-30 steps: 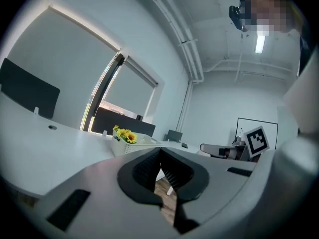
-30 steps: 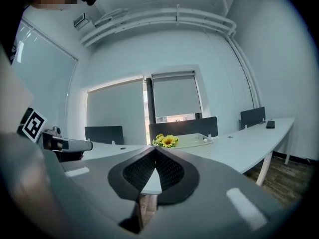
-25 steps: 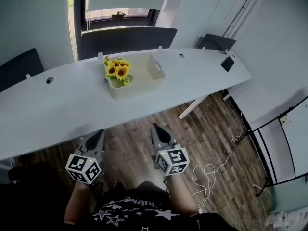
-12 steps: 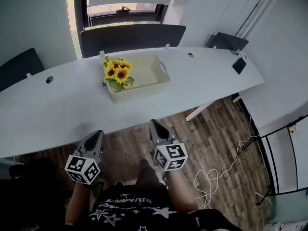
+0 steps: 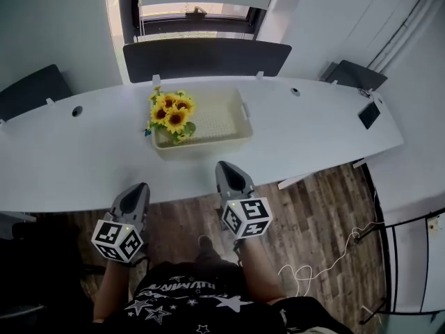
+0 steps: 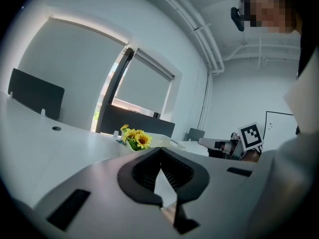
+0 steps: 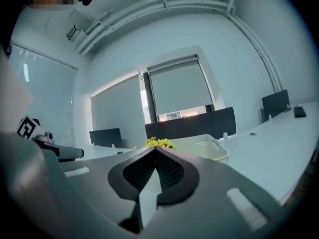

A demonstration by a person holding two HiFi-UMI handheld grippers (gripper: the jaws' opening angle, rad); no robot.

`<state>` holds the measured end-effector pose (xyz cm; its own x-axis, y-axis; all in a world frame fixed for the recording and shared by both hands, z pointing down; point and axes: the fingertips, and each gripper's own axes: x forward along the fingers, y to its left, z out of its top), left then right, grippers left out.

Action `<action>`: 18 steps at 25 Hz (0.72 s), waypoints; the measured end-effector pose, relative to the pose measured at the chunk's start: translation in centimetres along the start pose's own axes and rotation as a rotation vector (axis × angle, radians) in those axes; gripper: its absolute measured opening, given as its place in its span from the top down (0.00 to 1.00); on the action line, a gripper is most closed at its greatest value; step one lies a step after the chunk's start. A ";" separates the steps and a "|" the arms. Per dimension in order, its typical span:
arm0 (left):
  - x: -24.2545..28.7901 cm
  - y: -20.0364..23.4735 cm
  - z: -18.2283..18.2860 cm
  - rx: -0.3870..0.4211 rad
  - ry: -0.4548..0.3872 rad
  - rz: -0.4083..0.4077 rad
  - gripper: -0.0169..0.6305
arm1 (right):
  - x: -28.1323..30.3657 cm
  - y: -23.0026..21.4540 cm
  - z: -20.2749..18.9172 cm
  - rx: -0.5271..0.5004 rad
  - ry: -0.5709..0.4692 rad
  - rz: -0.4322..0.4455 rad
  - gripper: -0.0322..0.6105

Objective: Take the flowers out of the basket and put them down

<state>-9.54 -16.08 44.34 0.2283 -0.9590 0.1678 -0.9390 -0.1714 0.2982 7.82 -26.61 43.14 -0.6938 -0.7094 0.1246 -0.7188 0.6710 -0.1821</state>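
Observation:
A bunch of yellow sunflowers point(image 5: 171, 114) stands in the left end of a cream plastic basket point(image 5: 222, 139) on the long white desk point(image 5: 76, 162). Both grippers hang below the desk's near edge, apart from the basket. My left gripper point(image 5: 137, 191) is shut and empty, down-left of the basket. To the right of it, also shut and empty, is my right gripper point(image 5: 227, 169), just below the basket. The left gripper view shows the sunflowers point(image 6: 135, 138) far ahead past shut jaws. In the right gripper view the sunflowers point(image 7: 158, 143) and basket point(image 7: 209, 150) lie beyond shut jaws.
Dark divider panels point(image 5: 205, 59) line the desk's far edge under a window. A black phone point(image 5: 368, 115) lies at the desk's right end. Wood floor point(image 5: 313, 214) with a white cable point(image 5: 327, 259) is at the right. The person's dark shirt point(image 5: 188, 305) fills the bottom.
The view has shifted so the desk and basket sit lower and nearer the grippers. Both grippers stay shut and side by side.

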 end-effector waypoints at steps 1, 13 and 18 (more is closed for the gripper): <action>0.3 0.0 0.0 0.000 -0.001 0.014 0.96 | 0.4 -0.5 0.0 0.002 0.003 0.013 0.95; 3.4 -1.1 0.4 0.006 -0.049 0.190 0.96 | 4.9 -3.8 0.6 -0.049 0.043 0.191 0.95; 4.3 -0.3 0.1 0.021 -0.013 0.211 0.96 | 6.9 -3.4 -0.7 -0.044 0.076 0.228 0.95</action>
<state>-8.29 -20.21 44.87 0.0232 -0.9770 0.2120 -0.9708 0.0286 0.2382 5.48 -33.61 45.27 -0.8385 -0.5213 0.1587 -0.5434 0.8217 -0.1716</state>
